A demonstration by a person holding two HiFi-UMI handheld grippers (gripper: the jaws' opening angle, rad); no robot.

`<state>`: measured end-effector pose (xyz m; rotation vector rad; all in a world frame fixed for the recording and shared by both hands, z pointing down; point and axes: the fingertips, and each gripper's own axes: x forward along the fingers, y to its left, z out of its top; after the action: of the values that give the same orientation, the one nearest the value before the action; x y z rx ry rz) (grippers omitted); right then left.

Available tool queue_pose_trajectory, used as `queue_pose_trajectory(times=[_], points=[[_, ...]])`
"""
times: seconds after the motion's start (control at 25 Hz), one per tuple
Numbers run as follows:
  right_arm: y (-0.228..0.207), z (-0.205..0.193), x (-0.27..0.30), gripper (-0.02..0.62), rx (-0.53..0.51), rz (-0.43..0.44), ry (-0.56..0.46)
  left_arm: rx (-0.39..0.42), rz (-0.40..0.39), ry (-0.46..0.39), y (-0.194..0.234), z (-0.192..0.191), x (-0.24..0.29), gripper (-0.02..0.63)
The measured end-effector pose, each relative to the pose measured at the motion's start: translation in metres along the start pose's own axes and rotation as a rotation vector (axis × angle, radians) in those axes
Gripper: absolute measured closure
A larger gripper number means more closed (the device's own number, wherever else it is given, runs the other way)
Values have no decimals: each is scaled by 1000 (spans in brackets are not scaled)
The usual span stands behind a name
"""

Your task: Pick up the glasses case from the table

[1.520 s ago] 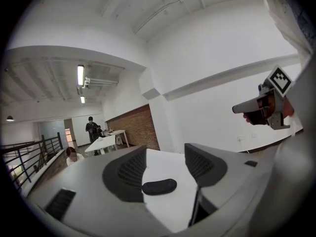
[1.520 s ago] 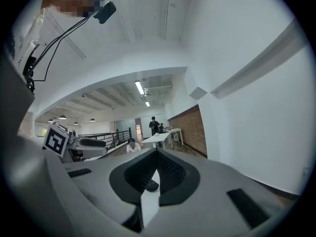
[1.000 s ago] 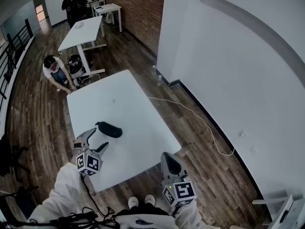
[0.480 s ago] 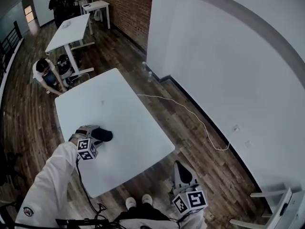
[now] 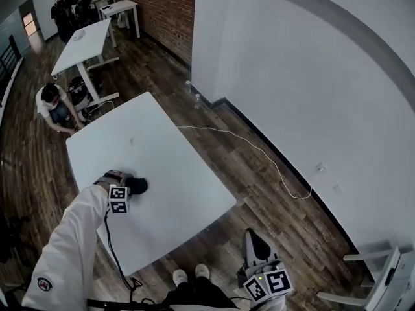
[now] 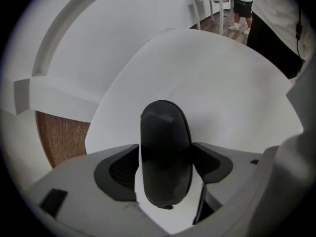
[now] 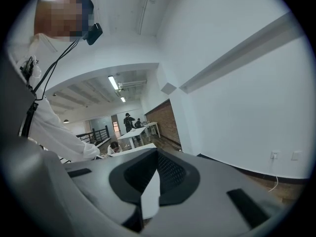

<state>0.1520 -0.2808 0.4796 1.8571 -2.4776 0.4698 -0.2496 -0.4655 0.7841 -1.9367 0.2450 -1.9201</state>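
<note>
The black glasses case (image 6: 165,132) lies near the desk's (image 5: 175,173) long left edge, long axis crosswise, far end toward the middle. The left gripper (image 6: 166,169) straddles it — jaws wide, pads beside its flanks. The right gripper (image 7: 155,174) — tips together, empty — hangs off the desk.

Dim flat light, fisheye warp, dark corners

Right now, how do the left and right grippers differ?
The left gripper is low over the table, pointing steeply downward; the right gripper is held off the table's near edge, pointing about level. The left gripper's jaws stand wide either side of the black case; the right gripper's jaws are drawn together with nothing between. Both carry a marker cube.
</note>
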Motion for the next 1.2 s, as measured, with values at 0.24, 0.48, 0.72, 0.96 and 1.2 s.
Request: queue_pose_trajectory(times=[0.24,0.48,0.72,0.96,1.2], points=[[-6,2,-5,601,-19,2,13,-31,-3,50,4,5,11,252],[4,2,4,601,-23,27,10,-136,53,3,15,12,-10,267],[19,1,15,601,-13,89,-3,-443,208,-226,42,51,-109,270],[39,11,25,601,-12,161,-31,-719,391,-441,47,69,-232,272],[67,24,34,601,-55,241,-50,-1019,571,-678,28,69,-355,273]])
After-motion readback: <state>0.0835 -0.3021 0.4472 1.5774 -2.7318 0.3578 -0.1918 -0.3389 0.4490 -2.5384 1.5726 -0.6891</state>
